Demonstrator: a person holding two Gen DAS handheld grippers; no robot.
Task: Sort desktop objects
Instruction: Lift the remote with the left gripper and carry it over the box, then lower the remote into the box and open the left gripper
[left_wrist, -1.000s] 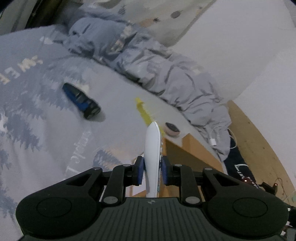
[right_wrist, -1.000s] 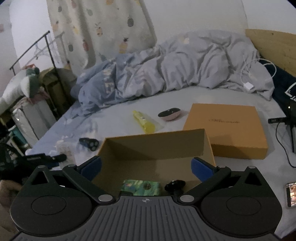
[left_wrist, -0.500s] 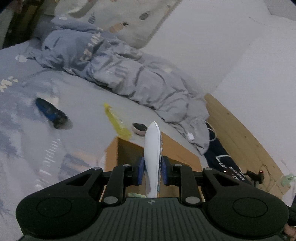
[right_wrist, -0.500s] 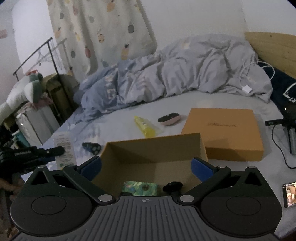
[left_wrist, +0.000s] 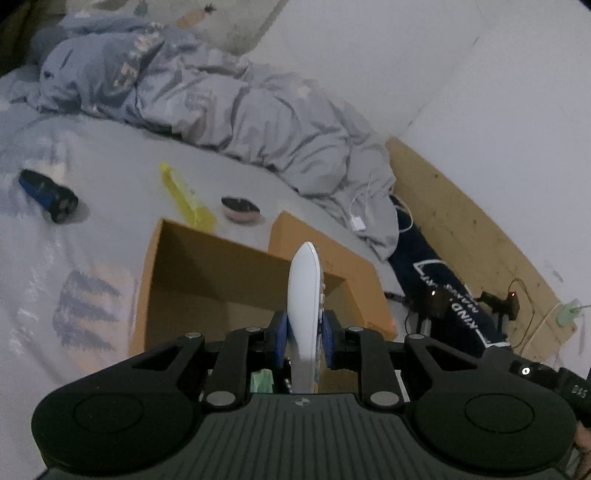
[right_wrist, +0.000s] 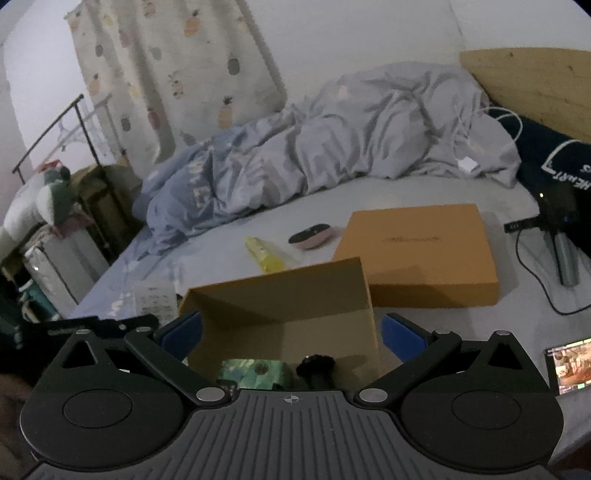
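Note:
My left gripper is shut on a white remote control and holds it above the open cardboard box. In the right wrist view the remote shows at the box's left edge, held by the left gripper. My right gripper is open and empty, its blue pads on either side of the box. Inside the box lie a green patterned item and a small black object. On the bed lie a blue-black shaver, a yellow packet and a pink-black oval case.
The orange box lid lies right of the box. A crumpled grey duvet fills the back of the bed. A phone, a small tripod with cables and a wooden headboard are at the right.
My left gripper has carried the remote from over the bedsheet rightward to above the open box. My right gripper has moved closer to the box, still open.

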